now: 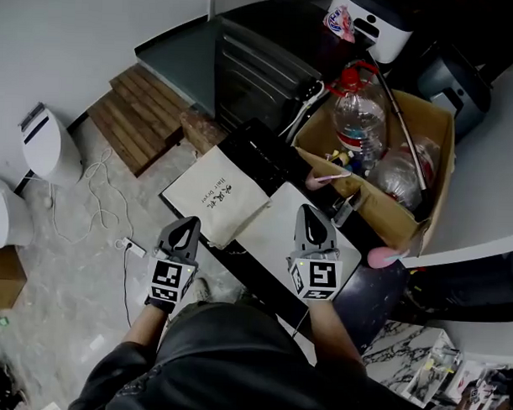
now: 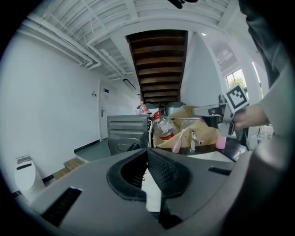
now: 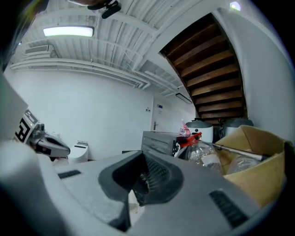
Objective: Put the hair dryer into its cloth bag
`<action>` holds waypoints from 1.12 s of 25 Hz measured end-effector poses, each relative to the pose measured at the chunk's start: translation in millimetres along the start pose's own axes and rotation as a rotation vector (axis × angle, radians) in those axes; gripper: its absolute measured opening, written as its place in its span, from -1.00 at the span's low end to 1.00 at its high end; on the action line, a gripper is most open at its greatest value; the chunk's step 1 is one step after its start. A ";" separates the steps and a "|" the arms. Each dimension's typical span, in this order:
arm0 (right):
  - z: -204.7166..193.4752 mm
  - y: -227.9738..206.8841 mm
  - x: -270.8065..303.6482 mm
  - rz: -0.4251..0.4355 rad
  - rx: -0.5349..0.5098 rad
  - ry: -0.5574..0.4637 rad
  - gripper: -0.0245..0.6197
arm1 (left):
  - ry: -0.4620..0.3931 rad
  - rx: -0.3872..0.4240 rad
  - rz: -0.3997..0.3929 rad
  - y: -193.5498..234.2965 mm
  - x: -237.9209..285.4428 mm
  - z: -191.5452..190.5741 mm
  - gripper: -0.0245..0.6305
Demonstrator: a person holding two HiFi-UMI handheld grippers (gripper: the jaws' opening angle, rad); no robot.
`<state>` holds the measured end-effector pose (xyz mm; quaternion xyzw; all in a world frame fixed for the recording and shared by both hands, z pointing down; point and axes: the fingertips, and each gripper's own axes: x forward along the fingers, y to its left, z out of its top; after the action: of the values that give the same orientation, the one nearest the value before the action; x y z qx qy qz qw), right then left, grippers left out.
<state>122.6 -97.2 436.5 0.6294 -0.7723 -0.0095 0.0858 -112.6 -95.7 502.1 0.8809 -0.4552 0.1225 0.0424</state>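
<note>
A cream cloth bag (image 1: 215,194) with dark print lies flat on the near left corner of the black table (image 1: 262,154). Beside it to the right lies a white flat piece (image 1: 276,234). I cannot make out a hair dryer for certain. My left gripper (image 1: 188,226) hovers over the bag's near edge, shut and empty, its jaws meeting tip to tip (image 2: 147,150). My right gripper (image 1: 311,215) hangs over the white piece, also shut with nothing in it (image 3: 142,156). Each gripper shows in the other's view: the right gripper (image 2: 215,110) and the left gripper (image 3: 46,145).
A cardboard box (image 1: 407,209) at the right holds plastic bottles (image 1: 359,111) and a pink item (image 1: 329,176). A pink cup (image 1: 381,257) sits by the box. A dark ribbed cabinet (image 1: 261,74) stands behind the table. Left on the floor are wooden steps (image 1: 142,112), a white appliance (image 1: 48,146) and a cable (image 1: 97,186).
</note>
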 end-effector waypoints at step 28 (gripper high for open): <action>-46.1 -97.2 -37.0 -0.123 0.059 0.093 -0.85 | 0.739 0.532 -0.317 -84.3 120.7 -171.3 -0.30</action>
<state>230.8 -77.0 465.5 0.6777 -0.7272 0.0373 0.1023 -7.5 -110.3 701.5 0.8172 -0.2224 0.5317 -0.0075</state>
